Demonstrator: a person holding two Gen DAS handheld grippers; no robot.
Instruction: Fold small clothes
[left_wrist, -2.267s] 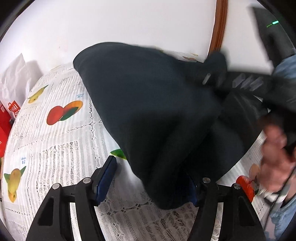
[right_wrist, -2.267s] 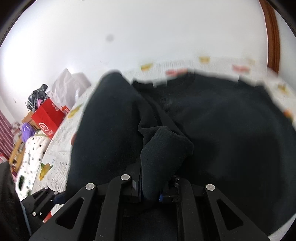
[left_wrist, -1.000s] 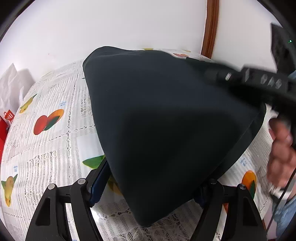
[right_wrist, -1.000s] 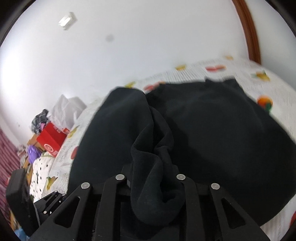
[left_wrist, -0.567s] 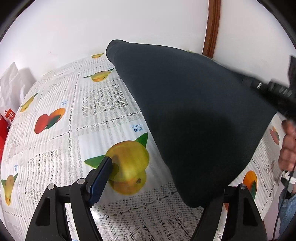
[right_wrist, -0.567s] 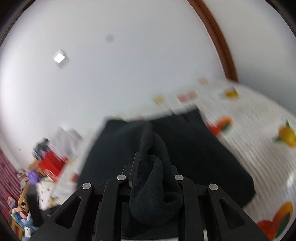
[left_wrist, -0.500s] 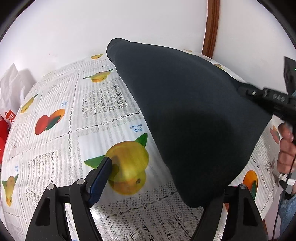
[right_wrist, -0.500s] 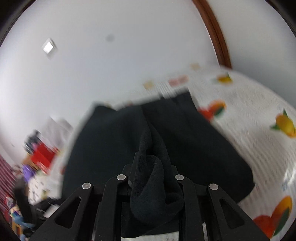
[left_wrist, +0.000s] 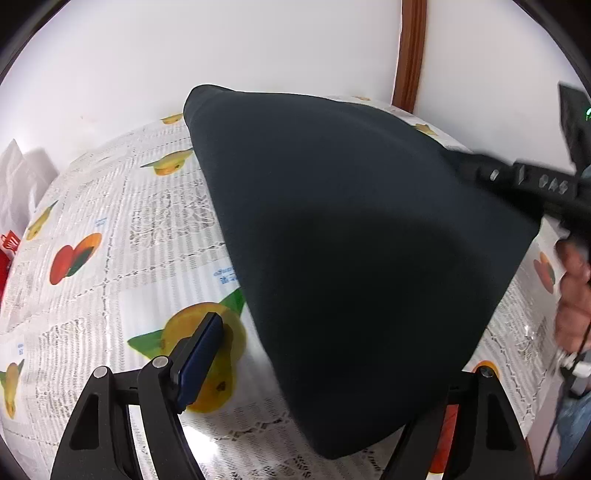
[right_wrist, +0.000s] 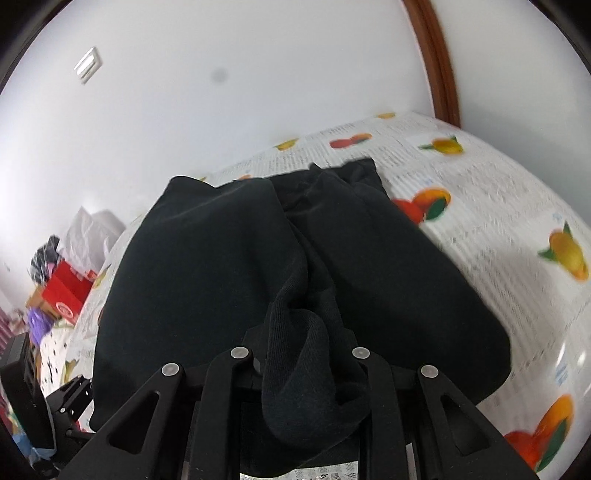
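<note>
A dark garment (left_wrist: 354, 229) hangs stretched above a fruit-print tablecloth (left_wrist: 110, 258), pinched at its ribbed edge by the right gripper (right_wrist: 301, 363), whose fingers are clamped on the fabric. The left gripper (left_wrist: 314, 373) stands wide apart, one blue pad (left_wrist: 199, 354) bare, the other finger hidden behind the cloth. A red box (right_wrist: 66, 291) and white bags (right_wrist: 92, 236) crowd the table's far end.

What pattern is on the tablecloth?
Colourful fruit prints on the white lace-patterned tablecloth, clearest in the left wrist view.
</note>
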